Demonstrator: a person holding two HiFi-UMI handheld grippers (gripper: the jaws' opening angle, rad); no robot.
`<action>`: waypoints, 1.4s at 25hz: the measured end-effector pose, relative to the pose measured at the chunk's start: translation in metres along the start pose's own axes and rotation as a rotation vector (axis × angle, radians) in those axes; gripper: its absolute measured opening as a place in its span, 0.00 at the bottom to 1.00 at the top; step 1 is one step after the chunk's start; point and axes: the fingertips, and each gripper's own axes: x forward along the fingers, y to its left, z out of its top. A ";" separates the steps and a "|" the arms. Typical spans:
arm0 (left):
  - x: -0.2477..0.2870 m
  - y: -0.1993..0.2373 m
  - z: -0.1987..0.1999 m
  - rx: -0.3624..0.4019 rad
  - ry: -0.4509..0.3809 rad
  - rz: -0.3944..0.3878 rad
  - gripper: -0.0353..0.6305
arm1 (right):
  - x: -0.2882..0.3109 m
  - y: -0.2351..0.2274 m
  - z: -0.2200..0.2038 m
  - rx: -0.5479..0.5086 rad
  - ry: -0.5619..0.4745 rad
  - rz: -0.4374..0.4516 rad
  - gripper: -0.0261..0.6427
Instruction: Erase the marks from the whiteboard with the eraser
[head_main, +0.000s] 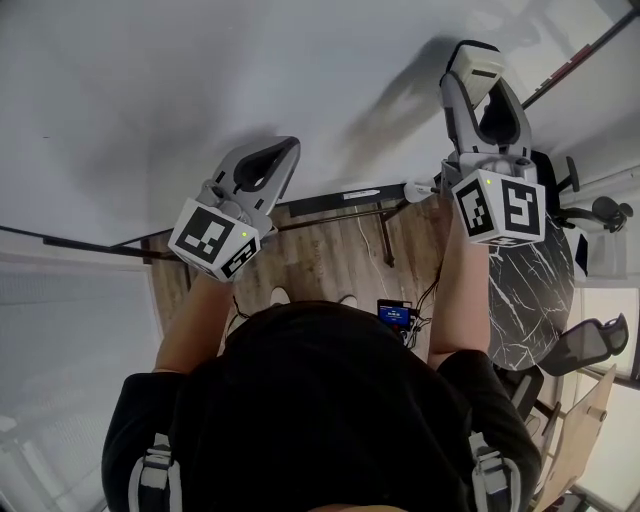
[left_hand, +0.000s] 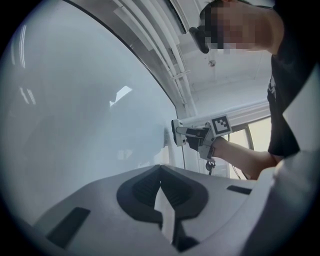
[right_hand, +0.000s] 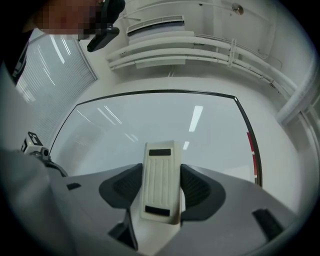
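The right tongs are clamped on the cream eraser — its ribbed back faces the camera and the jaws press its two long sides. It is held up at the whiteboard. The eraser's wiping face is turned away, and whether it touches the board cannot be told. The left tongs are closed tip to tip on nothing, near the board and well apart from the right. Red strips sit at the board's right edge — too small to identify.
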 end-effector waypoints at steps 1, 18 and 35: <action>-0.001 -0.001 -0.001 0.005 0.002 -0.001 0.06 | -0.005 0.004 -0.001 0.003 0.001 0.014 0.40; -0.015 -0.034 -0.037 -0.009 0.006 -0.094 0.06 | -0.086 0.094 -0.076 0.060 0.080 0.231 0.40; -0.027 -0.066 -0.091 -0.051 0.054 -0.117 0.06 | -0.125 0.163 -0.146 0.205 0.170 0.330 0.40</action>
